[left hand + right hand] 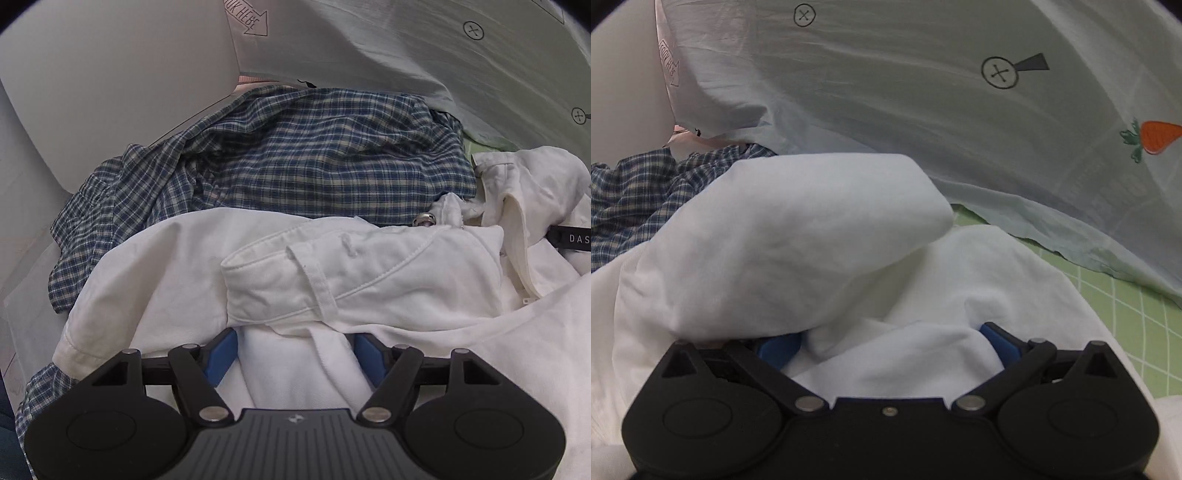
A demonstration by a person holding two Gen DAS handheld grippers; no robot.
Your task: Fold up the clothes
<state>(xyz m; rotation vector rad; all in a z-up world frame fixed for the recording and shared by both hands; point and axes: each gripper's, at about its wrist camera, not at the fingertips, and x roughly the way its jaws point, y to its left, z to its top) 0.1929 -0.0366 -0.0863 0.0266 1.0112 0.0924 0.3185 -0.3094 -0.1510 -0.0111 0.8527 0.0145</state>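
A white garment [369, 273] with a waistband, belt loop and metal button lies crumpled in front of my left gripper [295, 354]. Its blue fingers [221, 354] are spread wide with white cloth between them, not pinched. A blue plaid shirt [295, 155] lies bunched behind it. In the right wrist view, my right gripper [886, 343] is open, its blue fingers [999, 341] pushed into folds of the white garment [794, 236], which drapes over the left finger. The plaid shirt [631, 199] shows at left.
A pale printed sheet [923, 110] with circled crosses and a carrot hangs behind the pile. A green checked surface [1126, 314] lies at right. A white wall or board [110, 92] stands at left. A black label [572, 238] shows at the right edge.
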